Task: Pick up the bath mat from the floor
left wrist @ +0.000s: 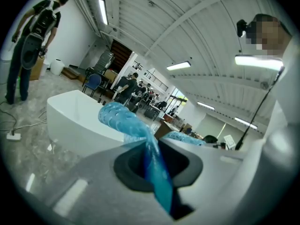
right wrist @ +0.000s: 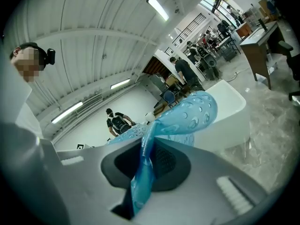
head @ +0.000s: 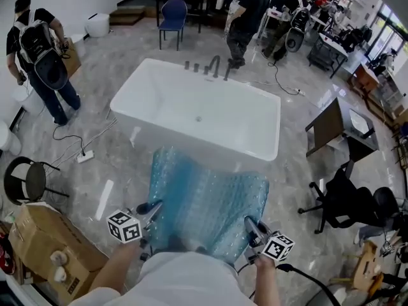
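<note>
The bath mat [head: 204, 199] is translucent blue with a bubbly texture. It hangs off the floor between my two grippers, in front of the white bathtub [head: 197, 107]. My left gripper [head: 153, 208] is shut on the mat's near left corner, and the blue edge [left wrist: 154, 168] is pinched between its grey jaws. At the near right corner my right gripper [head: 250, 225] is shut on the mat, its edge [right wrist: 143, 172] squeezed between the jaws. The mat's far end curls over in both gripper views.
A cardboard box [head: 48, 247] and a black stool [head: 25, 180] stand at the left. A power strip with cables [head: 85, 156] lies on the floor. A black office chair [head: 347, 203] and a small table [head: 335, 129] stand at the right. People stand beyond the tub.
</note>
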The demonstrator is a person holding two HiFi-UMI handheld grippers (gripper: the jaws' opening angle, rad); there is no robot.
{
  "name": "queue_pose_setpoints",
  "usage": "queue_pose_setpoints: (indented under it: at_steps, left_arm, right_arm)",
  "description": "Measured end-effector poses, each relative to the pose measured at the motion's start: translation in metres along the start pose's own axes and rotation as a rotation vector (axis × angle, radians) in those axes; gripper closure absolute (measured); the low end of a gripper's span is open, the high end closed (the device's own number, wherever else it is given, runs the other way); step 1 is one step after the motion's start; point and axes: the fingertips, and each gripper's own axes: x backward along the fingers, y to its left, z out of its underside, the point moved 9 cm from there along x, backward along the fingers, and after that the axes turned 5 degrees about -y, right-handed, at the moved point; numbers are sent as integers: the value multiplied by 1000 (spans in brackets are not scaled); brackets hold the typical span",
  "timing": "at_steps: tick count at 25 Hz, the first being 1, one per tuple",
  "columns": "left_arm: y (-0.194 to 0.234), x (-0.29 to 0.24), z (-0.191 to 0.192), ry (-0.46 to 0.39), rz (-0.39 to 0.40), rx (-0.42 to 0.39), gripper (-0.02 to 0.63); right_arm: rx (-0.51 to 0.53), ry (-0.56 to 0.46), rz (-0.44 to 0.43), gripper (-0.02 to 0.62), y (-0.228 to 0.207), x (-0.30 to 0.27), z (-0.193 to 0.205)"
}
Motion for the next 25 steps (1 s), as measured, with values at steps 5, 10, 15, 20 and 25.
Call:
queue_pose_setpoints:
  at_steps: [5,10,15,20,25]
  left_arm:
    - [-49,10,35,-40,-32,32,577]
    - [-87,22,66,-72,-48,66,577]
    - [-106,49,85,-71,-74,92,575]
    - [-105,81,88,-63,-78,104,574]
    - [-92,101,80,-54,-69,106,574]
  right_arm:
    - [-29,-8,-30,565,-11,51,1]
    - [-40,7,-70,565,-25,90,0]
    - [-51,43,-77,563,-21,107,15]
    - [-93,21,-95,563,-2,107,34]
    - [-125,-44,-81,563,20,95,45]
